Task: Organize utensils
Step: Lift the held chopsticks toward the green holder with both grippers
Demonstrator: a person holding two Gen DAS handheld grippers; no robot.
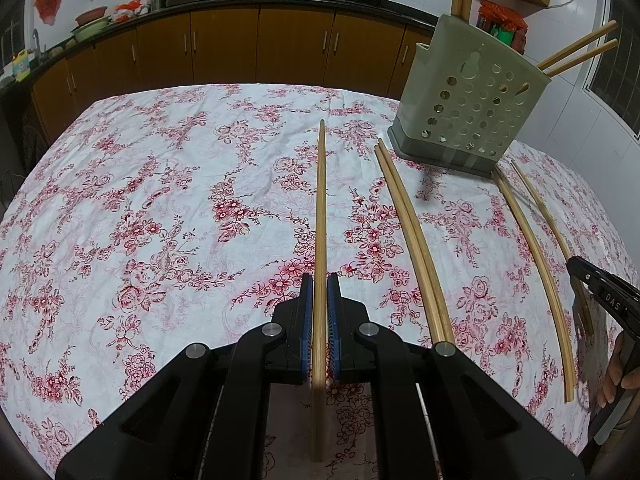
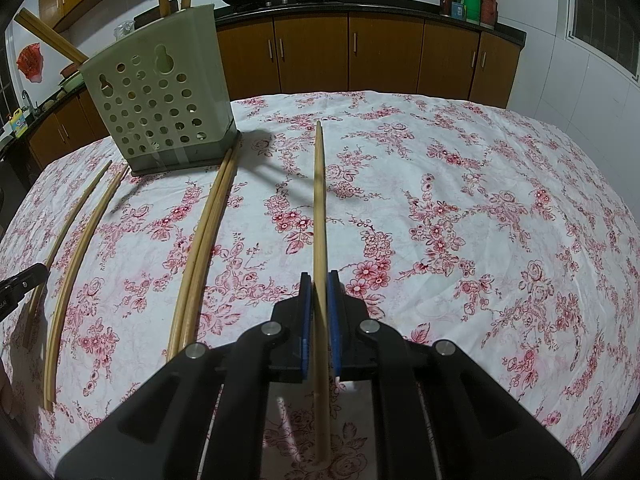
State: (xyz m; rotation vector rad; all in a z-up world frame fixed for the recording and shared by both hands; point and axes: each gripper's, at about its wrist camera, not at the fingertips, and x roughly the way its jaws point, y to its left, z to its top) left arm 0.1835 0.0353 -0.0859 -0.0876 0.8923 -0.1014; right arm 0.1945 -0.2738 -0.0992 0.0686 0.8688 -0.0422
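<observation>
i've got one chopstick in each gripper right now. my left gripper (image 1: 320, 280) is clenched on a chopstick (image 1: 320, 200) that runs straight ahead between the blue pads, its far tip pointing out over the floral cloth (image 1: 160, 200). my right gripper (image 2: 318, 278) is clamped on its own chopstick (image 2: 319, 200) the same way, tip forward, tail sticking back under the jaws.

the green holder (image 1: 468, 108) stands upright at the far side of the surface, to the right of my left gripper and to the left of my right one. it already has chopsticks poking out of the top. on the cloth there's a touching pair (image 1: 412, 240) just below the holder, and two more sticks (image 1: 536, 256) lying slightly apart beyond it.

so i judge this the carrying step: sticks picked, not yet dropped in. next each stick needs tipping upright, narrow end down, and lining up over the holder's open top before letting go. one gripper at a time looks safer, since both converge on the same opening.
</observation>
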